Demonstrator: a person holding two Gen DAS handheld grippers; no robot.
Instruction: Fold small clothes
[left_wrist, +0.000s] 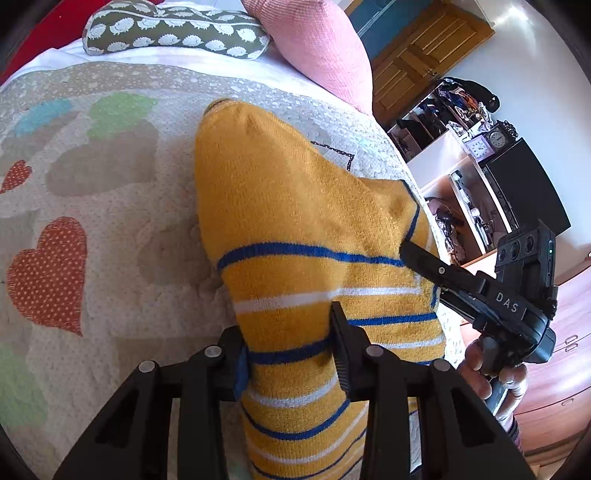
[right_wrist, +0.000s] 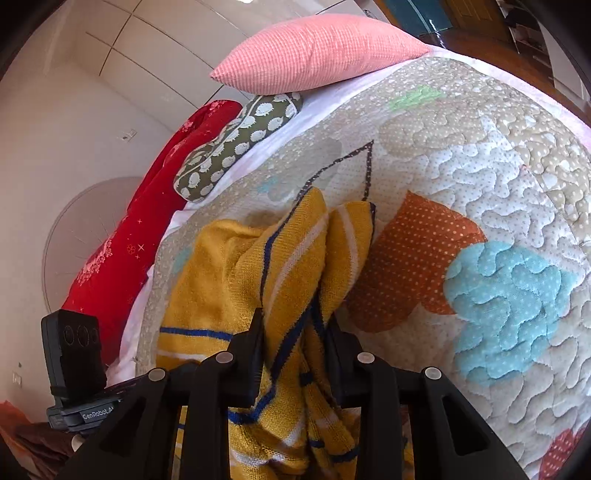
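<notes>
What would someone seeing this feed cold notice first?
The mustard-yellow garment with blue and white stripes fills the middle of both views, pinched by the left gripper and the right gripper. Beneath it lies a quilt with coloured hearts, and a pink pillow sits at its far end.

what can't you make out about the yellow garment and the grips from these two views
- Left wrist view: the yellow striped garment runs off the bottom edge; its type and full shape stay unknown.
- Right wrist view: the right tool pinches bunched folds that hide which edge it holds.
- Quilt beneath the garment: covered.
- Shelf items, left wrist view: too small.
</notes>
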